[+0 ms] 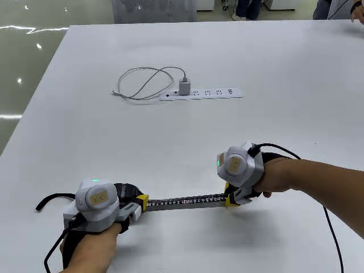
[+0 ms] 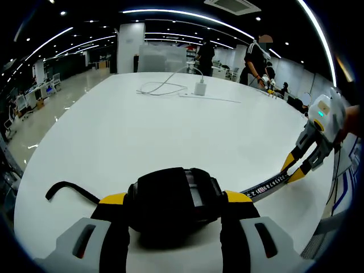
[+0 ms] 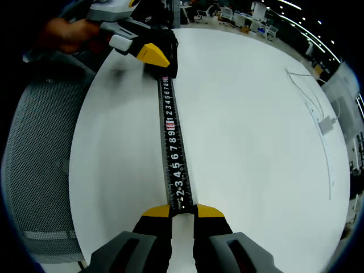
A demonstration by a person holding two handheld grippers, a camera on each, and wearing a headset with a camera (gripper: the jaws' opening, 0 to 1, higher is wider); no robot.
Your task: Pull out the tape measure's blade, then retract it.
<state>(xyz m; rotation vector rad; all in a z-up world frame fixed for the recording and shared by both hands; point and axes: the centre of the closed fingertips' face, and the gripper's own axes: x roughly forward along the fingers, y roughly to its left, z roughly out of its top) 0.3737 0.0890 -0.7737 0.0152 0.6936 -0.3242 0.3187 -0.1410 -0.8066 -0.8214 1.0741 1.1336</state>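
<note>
- A black tape measure case [image 2: 173, 199] is seen resting on the white counter [image 1: 256, 131], well apart from the power strip [image 1: 207, 92], on the side of it nearer the person and toward the left.
- The blade [image 1: 185, 201] is drawn out of the case and lies flat just above the counter, running roughly parallel to the power strip's long side. Its printed numbers face up in the right gripper view.
- The case is clasped by the left gripper [image 1: 138, 205]. Its yellow-tipped fingers [image 2: 112, 199] are closed against both sides of the black body.
- The free end of the blade is pinched by the right gripper [image 3: 182, 211]. Its fingers [image 3: 156, 211] are clenched on the strip at the low numbers, at a spot almost straight toward the person from the power strip's right end.
- A black strap [image 1: 51, 199] is trailed from the case across the counter, farther left from the power strip than the case itself.
- A white charger [image 1: 185, 87] is plugged into the power strip's left end, and a white cable [image 1: 145, 82] is looped on the counter just left of it.
- A grey mesh chair [image 3: 40, 159] is shown off the counter's edge in the right gripper view, on the side away from the power strip.
- People [image 2: 253, 57] are seen standing beyond the counter's far edge, past the power strip, in the left gripper view.
</note>
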